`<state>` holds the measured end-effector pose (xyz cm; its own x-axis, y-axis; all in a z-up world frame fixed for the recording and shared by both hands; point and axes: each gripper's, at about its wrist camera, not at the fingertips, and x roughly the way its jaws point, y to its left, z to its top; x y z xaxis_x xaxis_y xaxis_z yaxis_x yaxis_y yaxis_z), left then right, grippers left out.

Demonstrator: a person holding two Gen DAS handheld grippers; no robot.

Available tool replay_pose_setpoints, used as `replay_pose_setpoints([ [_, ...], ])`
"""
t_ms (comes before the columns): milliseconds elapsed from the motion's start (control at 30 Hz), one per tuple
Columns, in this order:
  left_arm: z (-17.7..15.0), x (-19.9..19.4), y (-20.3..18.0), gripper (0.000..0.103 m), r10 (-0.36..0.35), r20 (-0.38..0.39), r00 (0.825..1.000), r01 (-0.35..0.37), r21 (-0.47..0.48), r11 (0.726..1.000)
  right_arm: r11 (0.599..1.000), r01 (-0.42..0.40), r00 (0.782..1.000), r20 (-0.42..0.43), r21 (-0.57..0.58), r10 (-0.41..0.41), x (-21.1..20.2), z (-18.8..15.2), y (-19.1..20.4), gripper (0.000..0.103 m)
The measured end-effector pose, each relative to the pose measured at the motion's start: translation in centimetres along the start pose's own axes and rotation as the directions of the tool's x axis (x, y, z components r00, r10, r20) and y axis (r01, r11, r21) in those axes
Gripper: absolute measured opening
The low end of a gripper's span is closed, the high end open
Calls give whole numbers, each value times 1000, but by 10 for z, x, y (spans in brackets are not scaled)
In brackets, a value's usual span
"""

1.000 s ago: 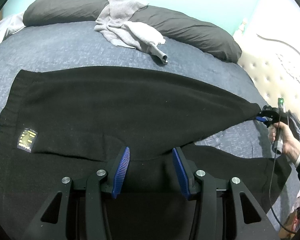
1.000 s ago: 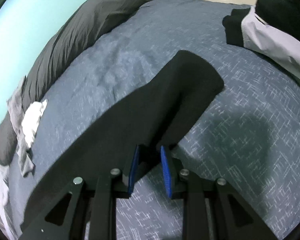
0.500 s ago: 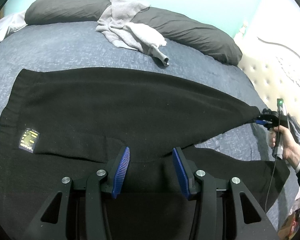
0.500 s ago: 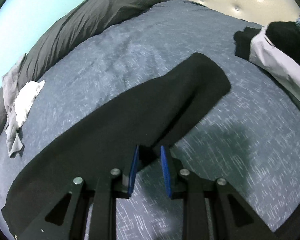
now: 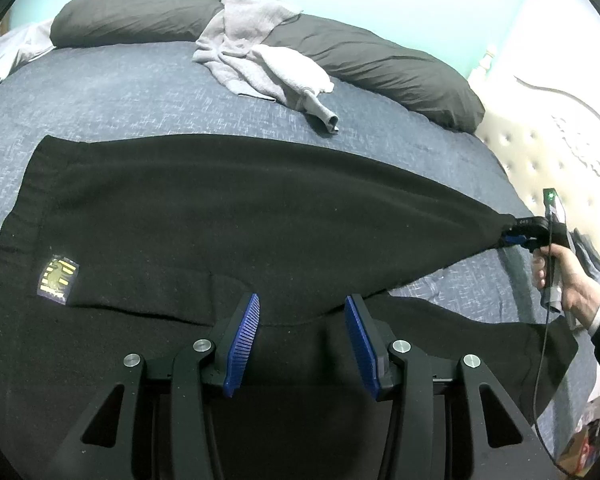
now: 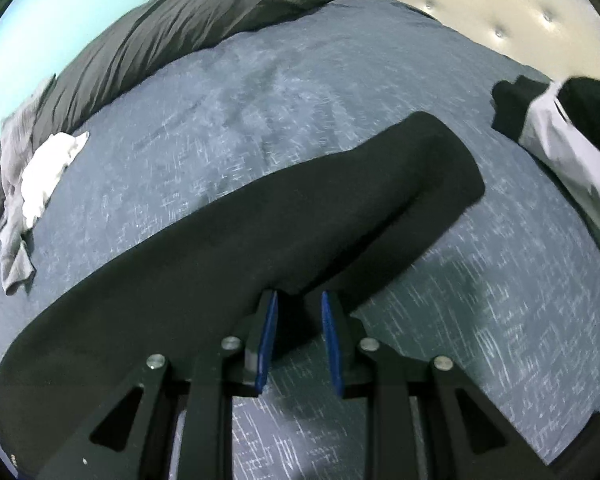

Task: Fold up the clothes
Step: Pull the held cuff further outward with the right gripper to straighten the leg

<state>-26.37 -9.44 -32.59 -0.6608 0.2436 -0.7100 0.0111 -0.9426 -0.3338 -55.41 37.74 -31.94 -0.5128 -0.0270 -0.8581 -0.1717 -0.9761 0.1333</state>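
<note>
The bed (image 5: 148, 112) carries everything here, its blue-grey cover running up to the dark pillows (image 5: 372, 68) at the far edge. Across the middle of the bed lies the black trousers (image 5: 228, 216), waistband to the left end and both legs running to the right. One leg is stretched taut and drawn to a point away from the waistband; the other lies slack on the bed nearer the camera. A grey garment (image 5: 256, 60) sits crumpled between the trousers and the pillows, and a black and white garment (image 6: 556, 136) lies beyond the leg ends, near the headboard.

The right gripper (image 6: 298, 336) has its fingers clamped on the end of the taut leg, held by a hand (image 5: 568, 276). The left gripper (image 5: 302, 344) hangs over the crotch of the trousers with its fingers apart and nothing between them.

As for progress, the trousers are spread at full length with no crosswise fold visible, and the legs do not lie stacked one on the other. Both other garments look unfolded, so most of the folding appears to remain.
</note>
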Motion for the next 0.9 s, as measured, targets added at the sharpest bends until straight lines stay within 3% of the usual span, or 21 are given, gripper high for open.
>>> replay_pose_setpoints([
  [233, 0, 1, 0, 49, 0, -1, 1000, 0, -1, 1000, 1000, -13, 1000, 13, -4, 13, 1, 9, 7, 23],
  [400, 0, 1, 0, 49, -3, -1, 1000, 3, -1, 1000, 991, -118, 993, 18, 56, 117, 3, 10, 1, 23],
  [700, -2, 2, -2, 49, -6, -5, 1000, 6, 2, 1000, 923, -300, 952, 11, 243, 306, 14, -8, -10, 23],
  [900, -2, 1, -3, 49, -8, -5, 1000, 8, 4, 1000, 896, -309, 946, 9, 319, 323, 21, -17, -11, 26],
])
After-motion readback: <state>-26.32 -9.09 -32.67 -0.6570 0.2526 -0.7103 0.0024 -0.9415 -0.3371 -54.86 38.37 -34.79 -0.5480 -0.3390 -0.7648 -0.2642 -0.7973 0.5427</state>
